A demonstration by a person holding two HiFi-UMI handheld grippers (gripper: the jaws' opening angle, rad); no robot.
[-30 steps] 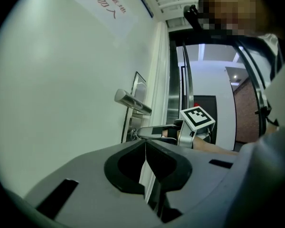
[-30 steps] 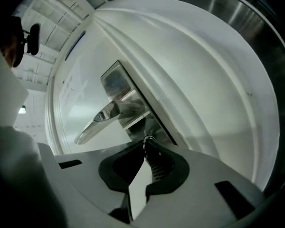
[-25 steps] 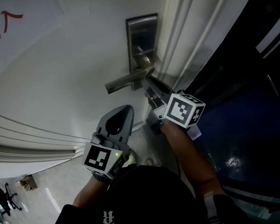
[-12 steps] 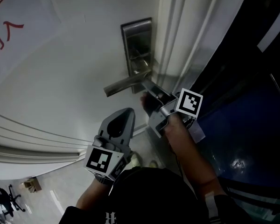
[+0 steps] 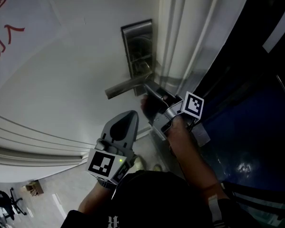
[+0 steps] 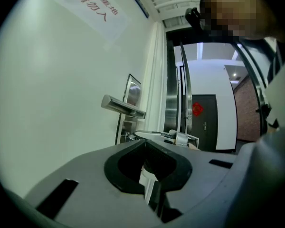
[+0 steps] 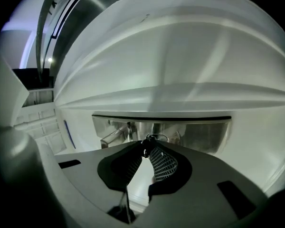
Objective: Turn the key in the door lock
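Note:
A steel lock plate (image 5: 137, 44) with a lever handle (image 5: 124, 85) sits on the white door (image 5: 61, 80). My right gripper (image 5: 147, 87) reaches in just under the lever, its jaws shut on the key. In the right gripper view the key ring (image 7: 155, 137) shows right at the tips of my right gripper (image 7: 145, 147), in front of the lock plate (image 7: 199, 134); the key blade is hidden. My left gripper (image 5: 119, 126) hangs lower left, away from the door, shut and empty. The left gripper view shows the left gripper (image 6: 145, 142) below the handle (image 6: 123, 107).
The door frame (image 5: 180, 37) runs along the right of the lock, with a dark opening (image 5: 256, 103) beyond it. Red lettering (image 5: 4, 27) marks the door at upper left. Pale floor (image 5: 52, 194) lies below.
My right gripper has twisted at the lock, so its marker cube has swung round and shifted right. The left gripper has stayed almost still.

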